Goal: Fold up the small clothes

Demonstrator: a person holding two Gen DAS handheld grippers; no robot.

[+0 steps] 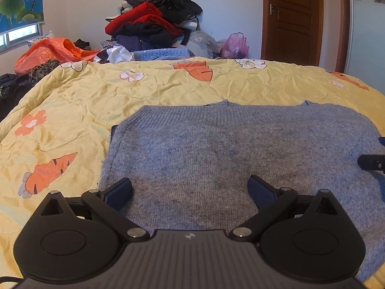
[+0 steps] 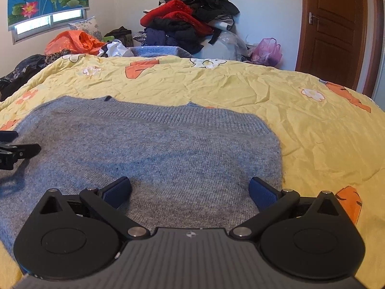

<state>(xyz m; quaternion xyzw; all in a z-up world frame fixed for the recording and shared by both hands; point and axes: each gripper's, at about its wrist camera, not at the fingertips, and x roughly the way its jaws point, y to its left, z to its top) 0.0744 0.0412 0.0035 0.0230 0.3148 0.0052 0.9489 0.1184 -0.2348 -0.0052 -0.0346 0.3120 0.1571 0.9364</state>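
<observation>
A grey-blue knitted sweater (image 1: 216,149) (image 2: 149,144) lies folded flat on a yellow quilt with carrot and flower prints (image 1: 72,110) (image 2: 300,125). My left gripper (image 1: 190,187) hovers open over the sweater's near left part, nothing between its blue pads. My right gripper (image 2: 190,187) is open too, just above the sweater's near right part, close to its right edge. The tip of the right gripper (image 1: 371,161) shows at the right border of the left wrist view. At the left border of the right wrist view, the left gripper's tip (image 2: 16,153) shows.
A tall pile of red, black and dark clothes (image 1: 154,21) (image 2: 190,16) rises behind the bed. An orange plastic bag (image 1: 48,50) lies at the far left, a pink bag (image 1: 234,44) near a brown door (image 1: 296,19). A folded blue knit (image 1: 161,54) rests at the quilt's far edge.
</observation>
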